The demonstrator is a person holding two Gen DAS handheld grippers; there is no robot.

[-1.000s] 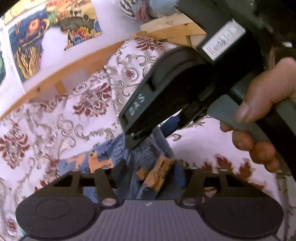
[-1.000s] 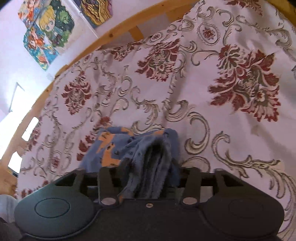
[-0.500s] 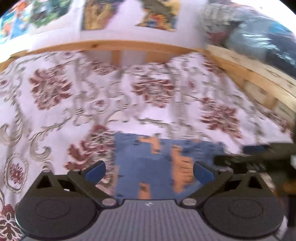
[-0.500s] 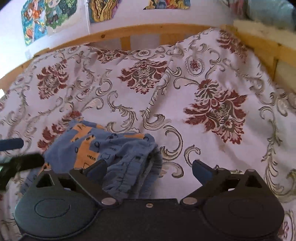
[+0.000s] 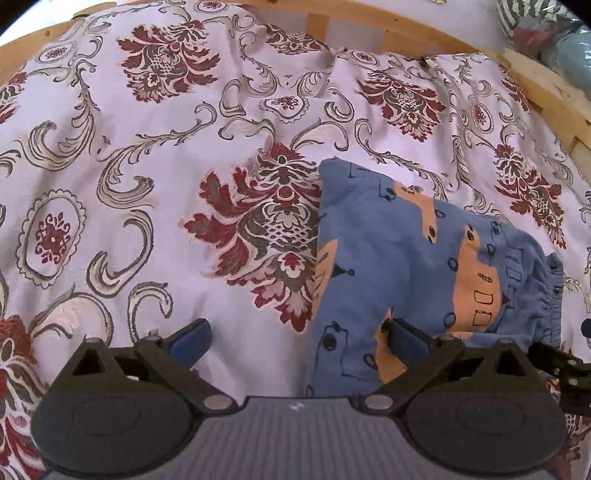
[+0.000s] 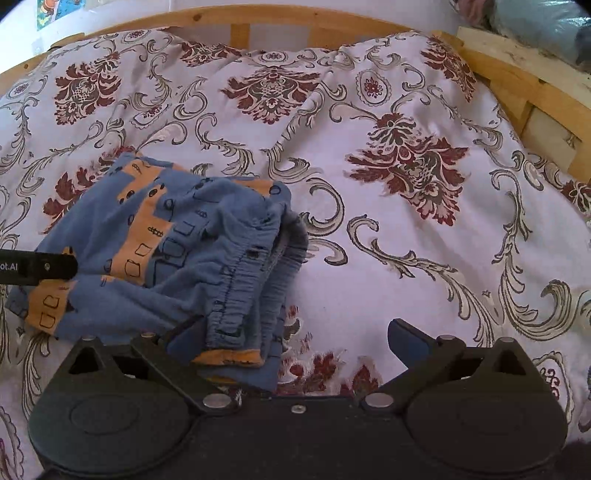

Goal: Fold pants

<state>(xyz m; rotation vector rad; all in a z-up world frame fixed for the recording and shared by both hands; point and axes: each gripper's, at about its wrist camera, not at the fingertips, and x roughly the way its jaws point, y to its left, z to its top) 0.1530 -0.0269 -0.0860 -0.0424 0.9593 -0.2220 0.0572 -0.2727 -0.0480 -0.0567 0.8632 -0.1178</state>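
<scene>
A: Location type?
B: Home bedroom. A bed (image 6: 369, 258) under a white cover (image 5: 147, 147) with red floral and grey scroll print, a pine slatted frame (image 6: 240, 35) round it.
A: Anything else?
B: Colourful poster (image 6: 59, 9) on the white wall, bundled bedding (image 6: 546, 26) stacked past the rail at right.

Bed (image 6: 424, 258) lies bare right of folded pants (image 6: 177, 251); wooden rail (image 6: 517, 85) bounds the far and right edges.
</scene>
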